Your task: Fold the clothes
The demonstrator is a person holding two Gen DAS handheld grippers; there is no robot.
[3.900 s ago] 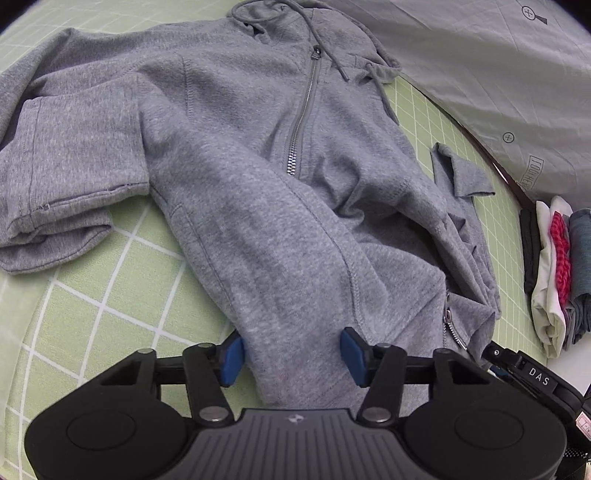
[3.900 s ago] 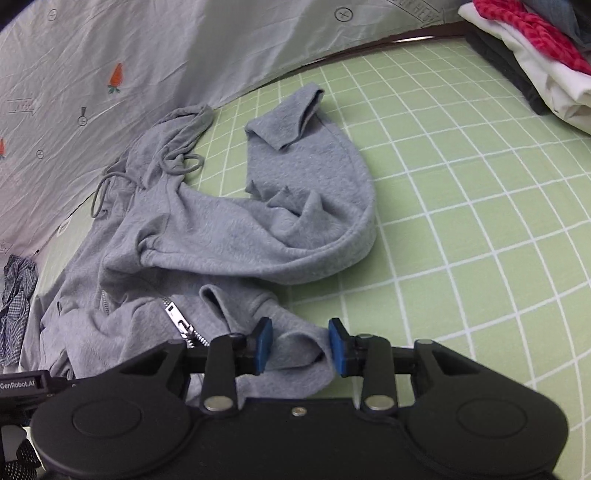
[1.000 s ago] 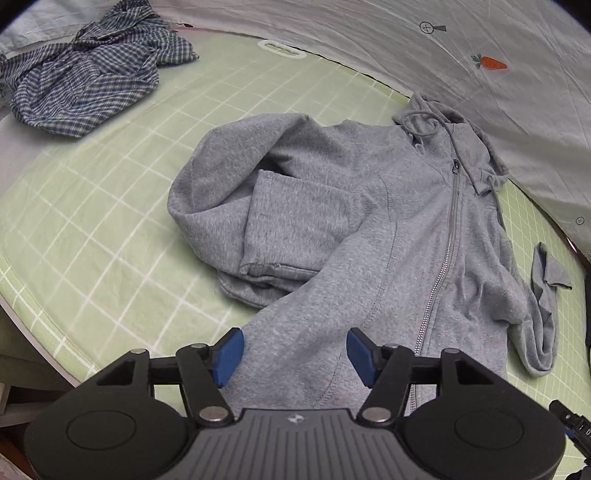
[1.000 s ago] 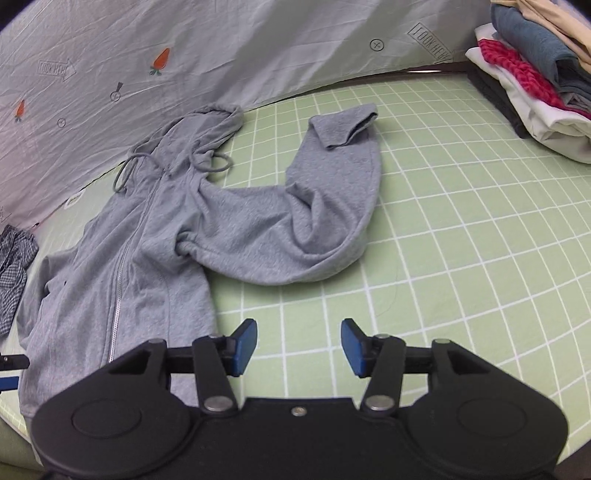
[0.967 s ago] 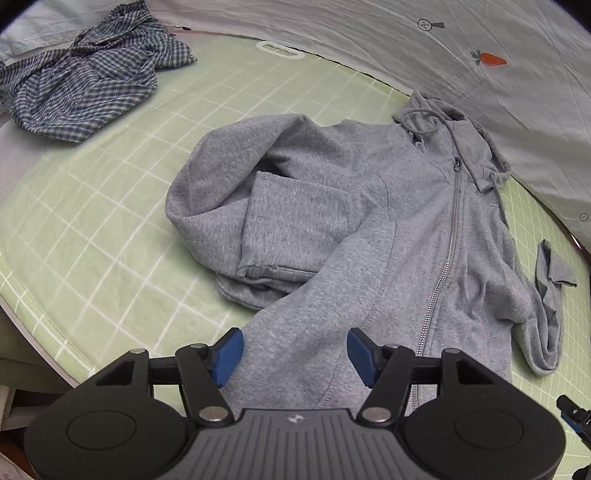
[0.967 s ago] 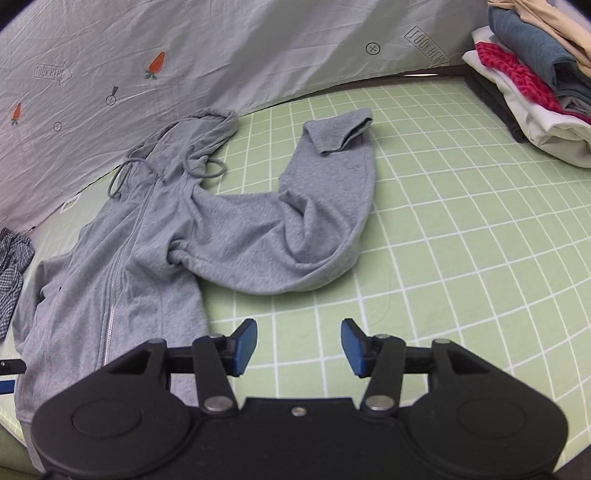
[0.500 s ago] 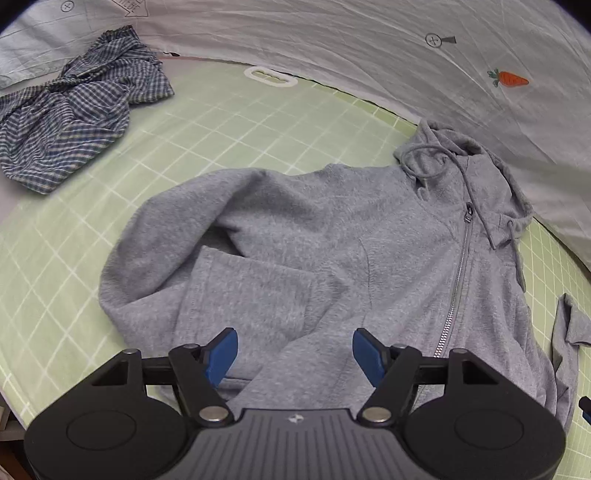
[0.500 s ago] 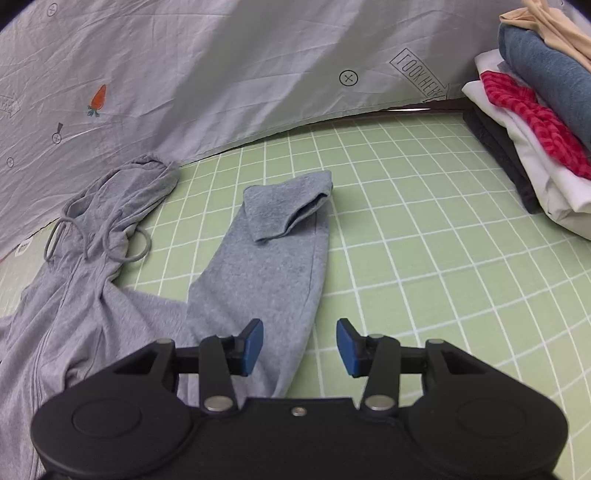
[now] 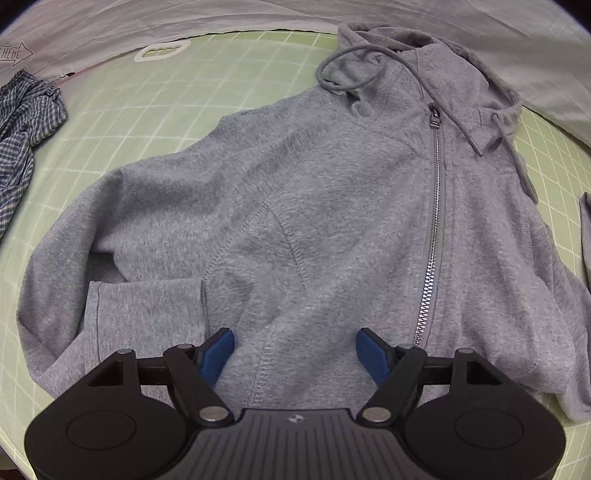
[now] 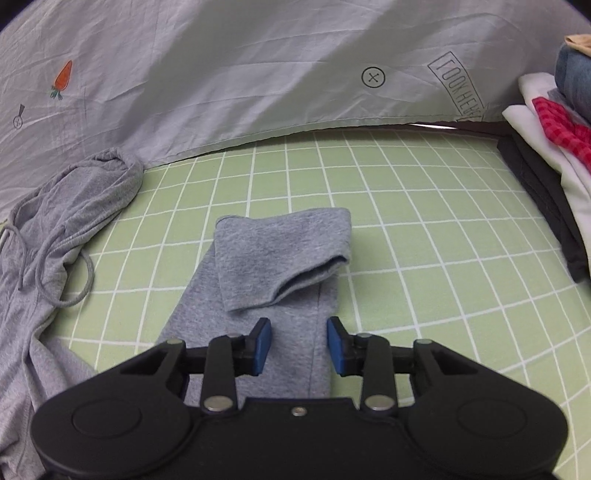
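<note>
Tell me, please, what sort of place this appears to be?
Probably a home laundry-folding spot on a bed: a green checked sheet, a grey printed cover behind it, and a stack of folded clothes beside the grey hoodie.

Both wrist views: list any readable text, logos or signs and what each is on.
"HERE" with an arrow: grey sheet, top left edge of left wrist view; start cut off.
Boxed arrow label: same sheet, right wrist view; letters appear mirrored, not surely readable.
Circled "x" sign: on the sheet.
Small logo on left gripper body: no words.
</note>
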